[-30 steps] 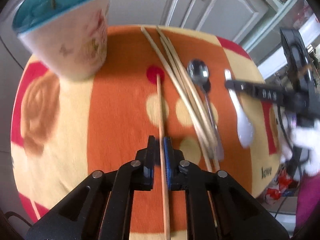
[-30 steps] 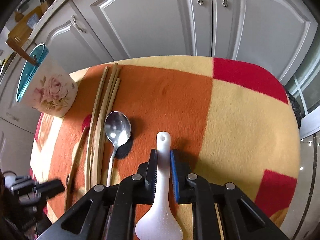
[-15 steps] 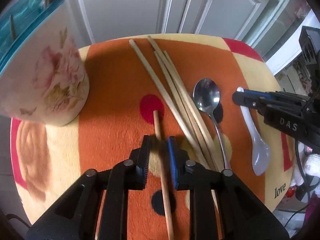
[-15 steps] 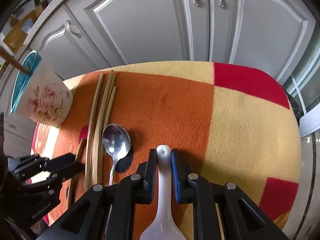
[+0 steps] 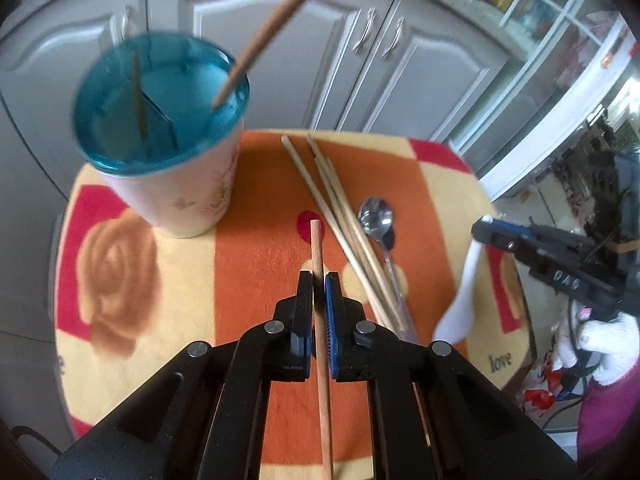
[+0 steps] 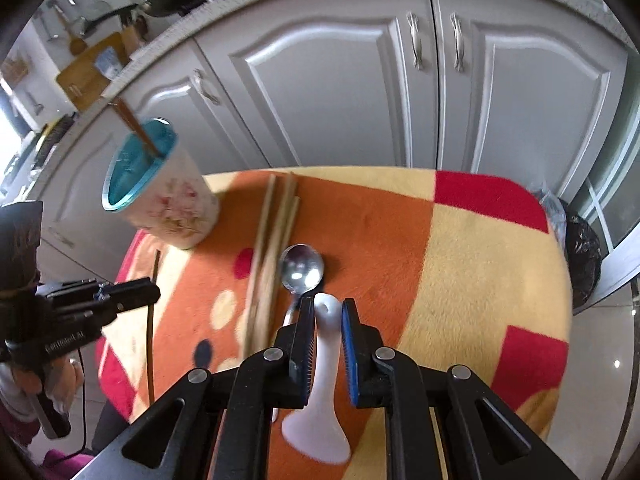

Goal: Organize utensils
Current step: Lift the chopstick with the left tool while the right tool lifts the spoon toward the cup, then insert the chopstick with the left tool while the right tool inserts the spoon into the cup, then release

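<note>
Cloth point(image 5: 256, 264): I see orange, cream and red blocks with dots.
Cup point(image 5: 188, 196): cream with a pink floral print, teal inside.
Spoon point(image 6: 316, 420): white.
Metal spoon point(image 5: 375, 216): silver.
Chopstick point(image 5: 320, 312): pale wood.
Cabinets point(image 6: 340, 92): grey.

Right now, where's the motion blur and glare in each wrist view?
Left wrist: the utensil cup and the chopstick in it smear; the held chopstick is sharp. Right wrist: the loose chopsticks streak; glare on the metal spoon; the white spoon is crisp.
</note>
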Available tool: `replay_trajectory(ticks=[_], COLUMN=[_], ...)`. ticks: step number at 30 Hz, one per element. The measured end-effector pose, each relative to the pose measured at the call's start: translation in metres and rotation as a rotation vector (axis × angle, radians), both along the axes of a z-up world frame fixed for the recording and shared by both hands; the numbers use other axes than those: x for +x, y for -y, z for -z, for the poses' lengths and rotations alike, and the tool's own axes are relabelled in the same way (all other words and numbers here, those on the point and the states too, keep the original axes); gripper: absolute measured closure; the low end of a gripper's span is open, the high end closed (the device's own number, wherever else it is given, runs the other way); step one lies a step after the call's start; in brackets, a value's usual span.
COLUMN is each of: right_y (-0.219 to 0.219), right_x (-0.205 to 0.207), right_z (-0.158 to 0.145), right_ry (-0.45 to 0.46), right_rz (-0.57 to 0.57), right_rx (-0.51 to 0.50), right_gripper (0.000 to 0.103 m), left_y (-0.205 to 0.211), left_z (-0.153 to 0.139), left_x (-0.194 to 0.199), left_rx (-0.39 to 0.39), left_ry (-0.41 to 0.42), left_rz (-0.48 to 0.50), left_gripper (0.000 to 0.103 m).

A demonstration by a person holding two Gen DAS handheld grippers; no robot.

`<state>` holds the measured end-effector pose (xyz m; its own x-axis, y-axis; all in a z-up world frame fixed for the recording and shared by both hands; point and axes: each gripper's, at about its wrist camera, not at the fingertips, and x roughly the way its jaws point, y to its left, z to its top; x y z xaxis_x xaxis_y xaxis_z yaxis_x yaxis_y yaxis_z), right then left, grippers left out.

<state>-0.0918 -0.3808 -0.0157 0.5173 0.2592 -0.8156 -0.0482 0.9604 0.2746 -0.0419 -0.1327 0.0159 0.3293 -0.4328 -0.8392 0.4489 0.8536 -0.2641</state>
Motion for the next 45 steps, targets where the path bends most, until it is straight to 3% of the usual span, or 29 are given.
replay_trajectory(ticks=[13, 29, 36, 45], right_y=[-0.027, -0.082, -0.117, -0.149], right_x=[-0.033, -0.004, 0.032, 0.085], right_z=[-0.041, -0.151, -0.176, -0.161], right_ry=[0.093, 0.305, 0.346, 0.294], right_rz=[-0.058, -0.189, -0.233, -0.304], right_rx=[-0.032, -0.025, -0.048, -0.104], right_gripper=[0.094, 0.096, 0.096, 0.096], left_y=[-0.036, -0.106, -0.117, -0.117], left_z=[-0.078, -0.202, -0.205, -0.191], left_x=[-0.031, 0.011, 0.042, 0.069], left_rx=[-0.074, -0.102, -0.075, -0.057], left_ry=[0.133, 0.371, 0.390, 0.382], left_rz=[-0.017, -0.169, -0.226, -0.260], left_gripper=[0.099, 0.099, 0.099, 0.099])
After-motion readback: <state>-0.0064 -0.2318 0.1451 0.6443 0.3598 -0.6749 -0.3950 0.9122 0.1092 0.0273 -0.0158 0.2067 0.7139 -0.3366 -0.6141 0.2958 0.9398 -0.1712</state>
